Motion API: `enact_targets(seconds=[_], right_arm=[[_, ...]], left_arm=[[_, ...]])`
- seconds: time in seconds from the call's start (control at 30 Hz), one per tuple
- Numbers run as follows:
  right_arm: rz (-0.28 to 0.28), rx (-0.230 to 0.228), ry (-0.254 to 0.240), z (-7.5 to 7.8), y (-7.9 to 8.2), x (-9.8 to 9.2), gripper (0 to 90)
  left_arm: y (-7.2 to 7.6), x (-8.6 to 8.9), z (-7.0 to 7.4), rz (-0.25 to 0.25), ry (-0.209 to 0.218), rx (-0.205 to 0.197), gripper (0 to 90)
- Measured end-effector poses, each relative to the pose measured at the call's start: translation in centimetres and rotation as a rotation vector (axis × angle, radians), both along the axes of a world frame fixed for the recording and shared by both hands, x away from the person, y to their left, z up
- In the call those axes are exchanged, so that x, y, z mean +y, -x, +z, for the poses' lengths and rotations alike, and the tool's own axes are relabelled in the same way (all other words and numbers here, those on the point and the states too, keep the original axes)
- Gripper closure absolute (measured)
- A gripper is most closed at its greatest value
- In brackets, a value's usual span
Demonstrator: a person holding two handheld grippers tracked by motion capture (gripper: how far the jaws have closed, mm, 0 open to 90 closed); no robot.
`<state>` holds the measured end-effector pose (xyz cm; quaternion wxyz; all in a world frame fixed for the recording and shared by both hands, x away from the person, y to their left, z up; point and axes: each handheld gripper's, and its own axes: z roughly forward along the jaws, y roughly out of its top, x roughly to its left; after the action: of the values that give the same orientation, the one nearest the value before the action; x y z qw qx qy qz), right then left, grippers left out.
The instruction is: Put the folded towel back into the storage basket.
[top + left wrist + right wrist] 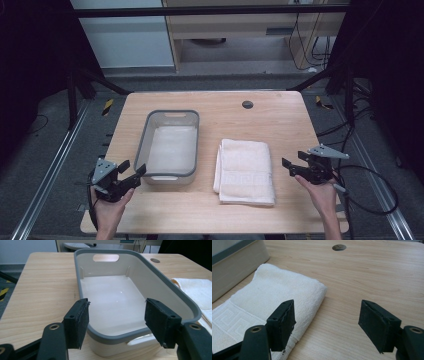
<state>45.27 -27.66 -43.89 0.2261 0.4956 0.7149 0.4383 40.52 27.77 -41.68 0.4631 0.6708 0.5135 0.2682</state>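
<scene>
A folded white towel point(245, 171) lies on the wooden table point(280, 125), right of centre. Left of it stands an empty pale tub with a grey rim point(172, 145). My left gripper point(131, 169) is open near the tub's near-left corner, holding nothing. In the left gripper view its jaws stand wide apart in front of the tub point(117, 297), and the towel point(197, 290) shows at the right. My right gripper point(294, 161) is open just right of the towel, above the table. In the right gripper view the towel point(267, 297) lies under its left jaw.
A round cable hole point(247, 104) sits near the table's far edge. Cables point(370, 190) trail off the right side. The table stands inside a dark metal frame point(210, 10), with a rail point(50, 170) on the floor at the left.
</scene>
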Motion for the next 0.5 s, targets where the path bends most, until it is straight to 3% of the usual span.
enact_targets(seconds=[0.5], right_arm=[[0.031, -0.018, -0.015, 0.8, 0.0, 0.7, 27.4]], left_arm=[[0.3, -3.0, 0.3, -0.077, -0.026, -0.013, 34.0]])
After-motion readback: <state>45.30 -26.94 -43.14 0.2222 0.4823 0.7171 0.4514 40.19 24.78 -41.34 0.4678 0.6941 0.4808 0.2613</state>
